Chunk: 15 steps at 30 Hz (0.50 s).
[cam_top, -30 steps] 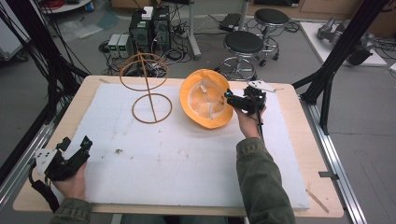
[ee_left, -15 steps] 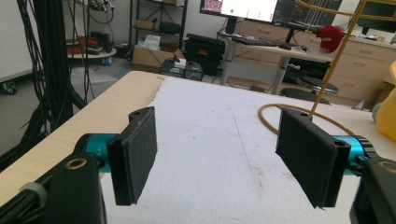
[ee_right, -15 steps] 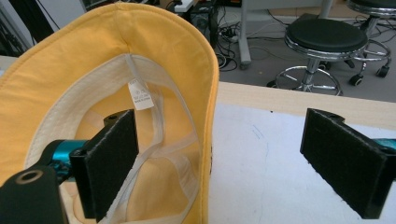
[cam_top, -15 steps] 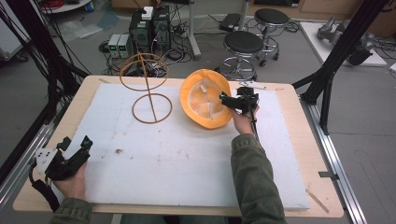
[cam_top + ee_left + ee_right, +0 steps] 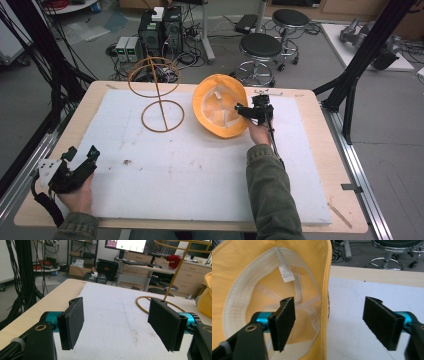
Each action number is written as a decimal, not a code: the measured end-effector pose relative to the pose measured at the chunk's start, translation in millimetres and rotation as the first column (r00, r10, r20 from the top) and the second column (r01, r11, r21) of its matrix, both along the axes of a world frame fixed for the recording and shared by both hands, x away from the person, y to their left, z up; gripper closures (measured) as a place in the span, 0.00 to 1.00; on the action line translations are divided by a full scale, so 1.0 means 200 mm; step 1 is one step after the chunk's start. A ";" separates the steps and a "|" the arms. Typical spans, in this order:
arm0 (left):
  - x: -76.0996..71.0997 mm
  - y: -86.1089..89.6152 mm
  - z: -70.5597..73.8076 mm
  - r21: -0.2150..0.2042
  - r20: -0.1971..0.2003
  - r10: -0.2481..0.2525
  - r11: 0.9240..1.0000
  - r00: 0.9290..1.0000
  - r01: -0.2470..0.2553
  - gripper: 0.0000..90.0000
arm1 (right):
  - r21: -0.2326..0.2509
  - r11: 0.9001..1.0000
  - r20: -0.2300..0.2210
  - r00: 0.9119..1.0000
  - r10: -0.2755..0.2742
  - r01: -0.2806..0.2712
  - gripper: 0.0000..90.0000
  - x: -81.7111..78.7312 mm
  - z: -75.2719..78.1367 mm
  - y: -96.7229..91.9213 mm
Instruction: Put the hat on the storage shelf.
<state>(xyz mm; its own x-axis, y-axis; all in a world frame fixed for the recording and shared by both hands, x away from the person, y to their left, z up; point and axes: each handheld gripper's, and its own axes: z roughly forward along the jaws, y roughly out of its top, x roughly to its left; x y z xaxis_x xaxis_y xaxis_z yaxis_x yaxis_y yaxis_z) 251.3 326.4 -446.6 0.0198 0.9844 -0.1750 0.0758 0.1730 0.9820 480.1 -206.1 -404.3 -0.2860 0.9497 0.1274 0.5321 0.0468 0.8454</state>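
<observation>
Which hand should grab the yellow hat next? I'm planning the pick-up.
Right. The right gripper has been closing, its jaws straddling the yellow hat's brim without pressing yet. The left gripper rests open at the table's near corner, far off.

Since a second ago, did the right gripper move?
Yes. The right gripper slid left toward the yellow hat, away from the table's right edge. Its fingers have just been closing astride the brim, not yet pressing.

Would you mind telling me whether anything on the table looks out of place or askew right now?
The yellow hat lies upside down on the white mat, its pale lining and label facing up, beside the wire stand rather than on it. The right gripper straddles its brim, jaws closing but not yet pressing.
</observation>
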 end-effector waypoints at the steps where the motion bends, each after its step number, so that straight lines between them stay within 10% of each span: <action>1: 0.00 0.00 0.00 0.000 0.001 0.001 1.000 1.000 -0.001 0.32 | -0.006 1.000 0.000 1.000 -0.013 0.013 0.36 0.00 0.00 0.00; 7: 0.00 0.01 0.00 -0.004 -0.003 0.003 1.000 1.000 -0.003 0.32 | -0.034 0.999 -0.047 0.998 -0.040 0.039 0.61 -0.02 0.01 0.01; 15: 0.00 0.00 0.00 -0.004 -0.002 0.004 1.000 1.000 -0.004 0.32 | 0.063 0.998 -0.117 0.993 0.003 0.004 0.95 -0.01 0.01 -0.02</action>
<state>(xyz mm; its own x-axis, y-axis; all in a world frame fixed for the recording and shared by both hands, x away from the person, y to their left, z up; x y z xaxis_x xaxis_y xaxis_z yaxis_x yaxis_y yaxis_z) 251.8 327.3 -447.2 0.0152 0.9838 -0.1787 0.0768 0.1770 0.9812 477.3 -210.7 -402.4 -0.2653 0.9388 0.2195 0.6274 -0.0047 0.7786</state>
